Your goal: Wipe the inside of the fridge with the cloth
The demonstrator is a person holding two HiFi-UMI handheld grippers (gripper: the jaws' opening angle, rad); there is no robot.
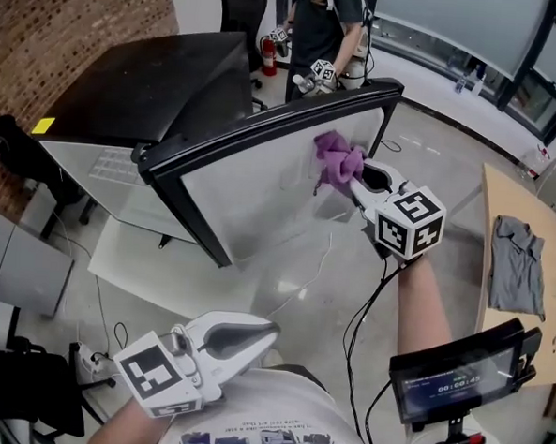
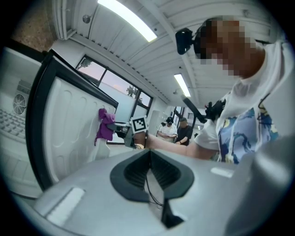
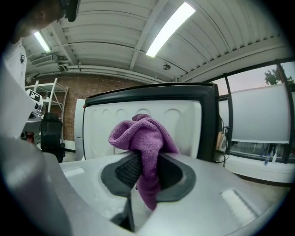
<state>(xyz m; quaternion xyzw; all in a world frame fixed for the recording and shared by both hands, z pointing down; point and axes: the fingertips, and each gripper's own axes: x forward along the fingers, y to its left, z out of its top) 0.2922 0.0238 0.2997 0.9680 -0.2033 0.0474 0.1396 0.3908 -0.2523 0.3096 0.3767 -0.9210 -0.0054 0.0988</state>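
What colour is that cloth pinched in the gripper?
Purple. The cloth shows best in the right gripper view.

A grey shirt (image 1: 517, 264) lies flat on a wooden table (image 1: 510, 188). The fridge (image 1: 145, 96) stands on the glossy grey floor (image 1: 282, 301).

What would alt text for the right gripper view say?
A crumpled purple terry cloth is pinched in the right claw, held in front of the white inner panel of a black-rimmed fridge door, under a ceiling strip light.
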